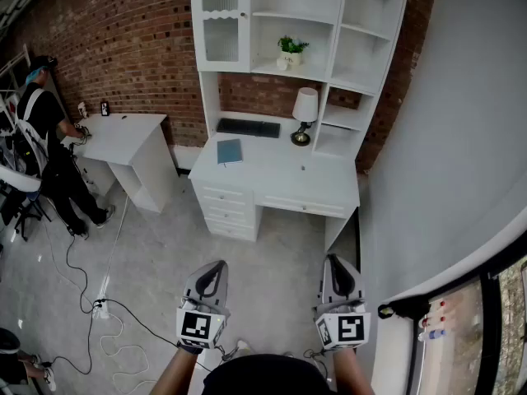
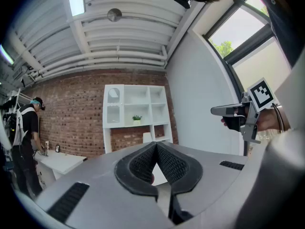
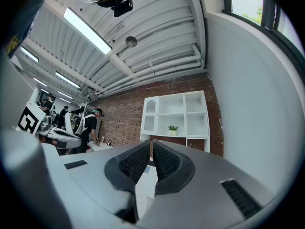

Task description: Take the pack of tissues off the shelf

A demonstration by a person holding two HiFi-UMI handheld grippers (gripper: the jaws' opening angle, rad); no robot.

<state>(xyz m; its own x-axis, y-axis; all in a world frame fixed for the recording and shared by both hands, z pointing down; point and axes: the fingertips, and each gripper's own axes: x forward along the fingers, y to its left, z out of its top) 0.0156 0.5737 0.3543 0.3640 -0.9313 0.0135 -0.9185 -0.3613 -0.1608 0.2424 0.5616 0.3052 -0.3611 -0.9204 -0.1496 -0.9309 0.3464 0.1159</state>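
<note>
The wearer's head [image 1: 259, 375] fills the bottom of the head view, with both forearms [image 1: 169, 373] reaching forward from it. The left gripper [image 1: 219, 265] and right gripper [image 1: 333, 258] are held side by side, well apart, about level, and both aim at the shelf [image 1: 296, 19] across bare floor [image 1: 272, 253]. Each gripper's own view shows its jaws together with nothing between them. On the left the tips touch; on the right only a thin slit shows.

Only the head view shows the desk [image 1: 280, 179] under the shelf. On it lie a flat blue thing [image 1: 230, 151] to the left, a keyboard [image 1: 248, 127] at the back and a lamp [image 1: 305, 109] to the right. A plant [image 1: 291, 46] stands in the shelf's middle bay, with a small white thing [image 1: 282, 64] just beside its pot. It is too small to tell whether that is the pack, so its long axis and heading cannot be told either.

The left gripper view alone shows the right gripper from the side and a window [image 2: 238, 32] right of the shelf. The right gripper view alone shows ceiling lights [image 3: 88, 30]. Left of the shelf, along the brick wall [image 1: 123, 39], a person [image 1: 49, 134] stands at a side table [image 1: 123, 134].
</note>
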